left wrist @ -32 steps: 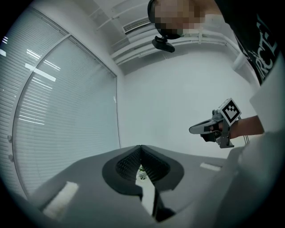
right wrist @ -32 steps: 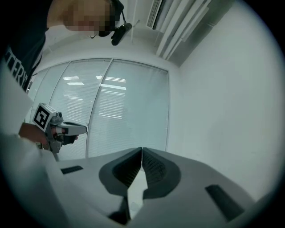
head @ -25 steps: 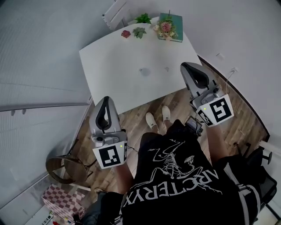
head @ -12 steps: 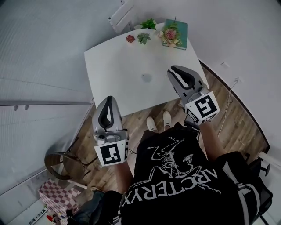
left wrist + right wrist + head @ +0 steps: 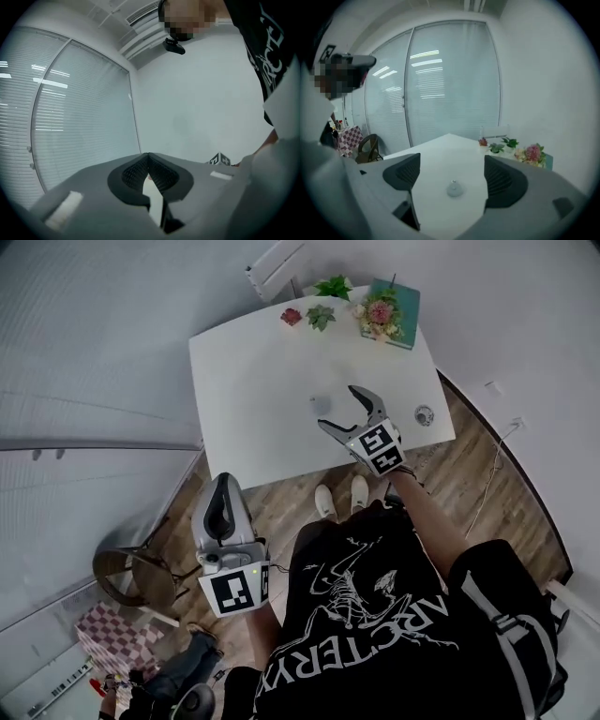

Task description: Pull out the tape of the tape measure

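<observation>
The tape measure [image 5: 321, 404] is a small round grey case lying near the middle of the white table [image 5: 253, 362]. In the right gripper view the tape measure [image 5: 454, 188] shows on the tabletop ahead, between the lines of the two jaws. My right gripper [image 5: 340, 412] hovers over the table just right of it, jaws opening, with nothing between the pads. My left gripper [image 5: 223, 486] hangs off the table's near left side over the floor. The left gripper [image 5: 149, 164] points at a wall and is shut on nothing.
Small potted plants [image 5: 321, 315], pink flowers on a teal box [image 5: 386, 313] and a white chair [image 5: 277, 268] are at the table's far end. A small round object [image 5: 424, 414] lies near the right edge. A round chair [image 5: 131, 577] stands on the floor at left.
My right gripper has swung in from the table's right edge toward the grey case, and its jaws have gone from shut to open. The left gripper has barely moved.
</observation>
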`<action>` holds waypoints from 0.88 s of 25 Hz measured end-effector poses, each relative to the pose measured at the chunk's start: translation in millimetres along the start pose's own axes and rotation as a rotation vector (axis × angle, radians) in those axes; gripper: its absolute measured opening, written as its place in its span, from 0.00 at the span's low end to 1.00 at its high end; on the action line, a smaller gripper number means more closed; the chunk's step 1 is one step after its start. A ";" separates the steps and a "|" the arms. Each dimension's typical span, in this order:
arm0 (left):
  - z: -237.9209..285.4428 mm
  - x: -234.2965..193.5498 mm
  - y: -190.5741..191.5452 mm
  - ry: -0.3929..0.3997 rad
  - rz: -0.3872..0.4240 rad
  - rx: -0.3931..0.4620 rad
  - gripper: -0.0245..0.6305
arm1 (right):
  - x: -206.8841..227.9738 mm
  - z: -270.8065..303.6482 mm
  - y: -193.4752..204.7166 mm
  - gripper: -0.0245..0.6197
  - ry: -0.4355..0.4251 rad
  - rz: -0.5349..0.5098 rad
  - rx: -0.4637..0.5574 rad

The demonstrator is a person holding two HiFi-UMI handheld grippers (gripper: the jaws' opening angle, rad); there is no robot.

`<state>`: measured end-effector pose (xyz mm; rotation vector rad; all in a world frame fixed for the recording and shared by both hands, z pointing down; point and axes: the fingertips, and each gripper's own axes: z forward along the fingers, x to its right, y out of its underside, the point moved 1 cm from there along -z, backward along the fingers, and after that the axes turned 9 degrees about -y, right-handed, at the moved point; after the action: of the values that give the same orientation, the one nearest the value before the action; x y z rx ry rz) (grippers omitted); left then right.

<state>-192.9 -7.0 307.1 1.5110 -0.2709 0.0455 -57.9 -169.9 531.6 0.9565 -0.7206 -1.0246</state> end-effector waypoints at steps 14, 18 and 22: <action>-24.0 -0.8 14.9 -0.056 0.026 -0.096 0.06 | 14.8 109.6 113.1 0.84 -0.059 0.110 -0.205; -34.1 -5.9 21.7 -0.084 0.026 -0.122 0.06 | 9.1 125.4 130.7 0.84 -0.118 0.110 -0.304; -39.9 -13.6 28.6 -0.106 0.024 -0.139 0.06 | 10.5 129.7 137.2 0.84 -0.111 0.084 -0.350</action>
<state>-205.8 36.2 330.9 1.3737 -0.3704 -0.0338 -113.9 -191.5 710.9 0.5662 -0.6401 -1.0925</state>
